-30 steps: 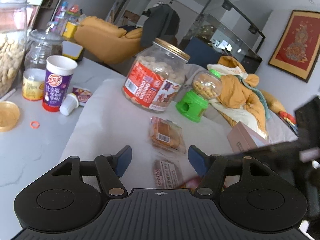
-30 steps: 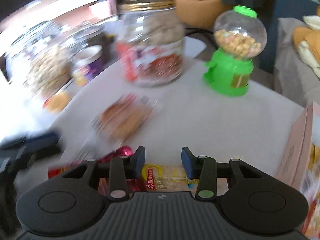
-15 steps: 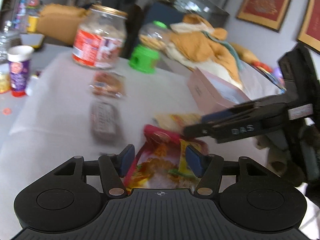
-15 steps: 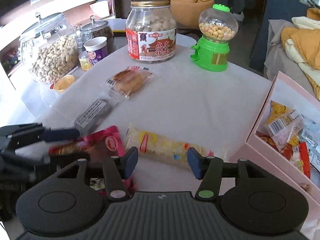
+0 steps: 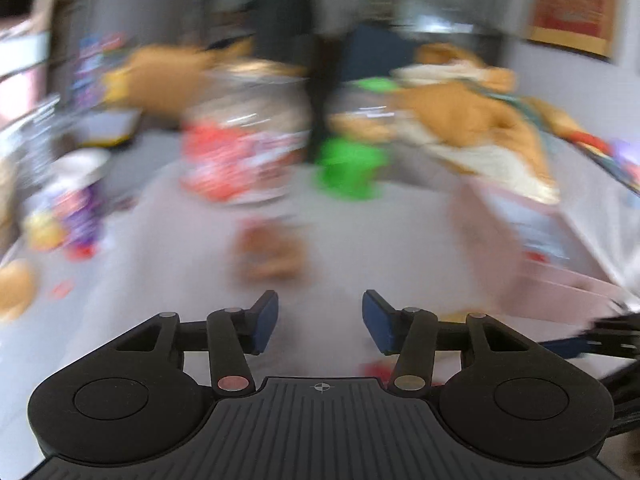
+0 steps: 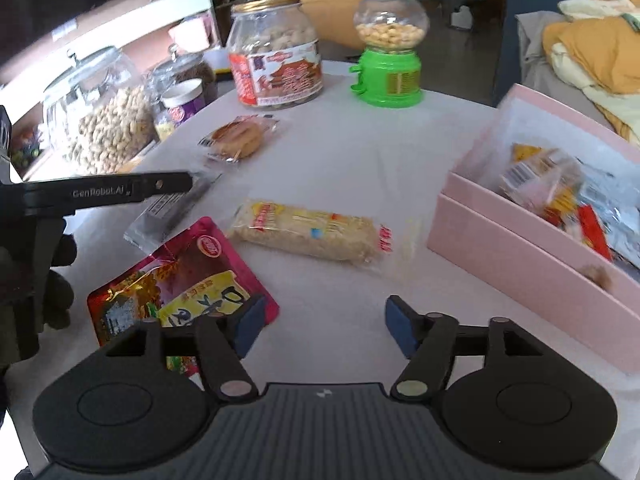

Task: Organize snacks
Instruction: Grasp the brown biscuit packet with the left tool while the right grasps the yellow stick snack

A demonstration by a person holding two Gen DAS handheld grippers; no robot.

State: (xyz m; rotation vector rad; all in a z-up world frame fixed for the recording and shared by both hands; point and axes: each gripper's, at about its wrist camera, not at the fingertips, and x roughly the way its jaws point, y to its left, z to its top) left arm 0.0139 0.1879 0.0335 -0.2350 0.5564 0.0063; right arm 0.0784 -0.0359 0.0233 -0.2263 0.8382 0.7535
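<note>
In the right wrist view, loose snacks lie on the white table: a red and pink pouch (image 6: 180, 284), a long rice-cracker pack (image 6: 308, 232), a dark bar (image 6: 172, 212) and a wrapped cake (image 6: 240, 138). A pink box (image 6: 532, 264) at the right holds several snack packs. My right gripper (image 6: 320, 324) is open and empty, above the table just right of the pouch. My left gripper (image 5: 320, 320) is open and empty; its view is blurred, with the cake (image 5: 272, 252) ahead. One of its fingers (image 6: 120, 192) shows above the dark bar.
A peanut jar with red label (image 6: 276, 68) and a green candy dispenser (image 6: 388, 48) stand at the back. Glass jars (image 6: 104, 116) and a purple cup (image 6: 184, 100) stand at the left. Orange bedding (image 6: 592, 48) lies beyond the box.
My left gripper has swung away from the red pouch toward the cake and jars, its view now blurred. My right gripper has opened wider and moved forward over the table.
</note>
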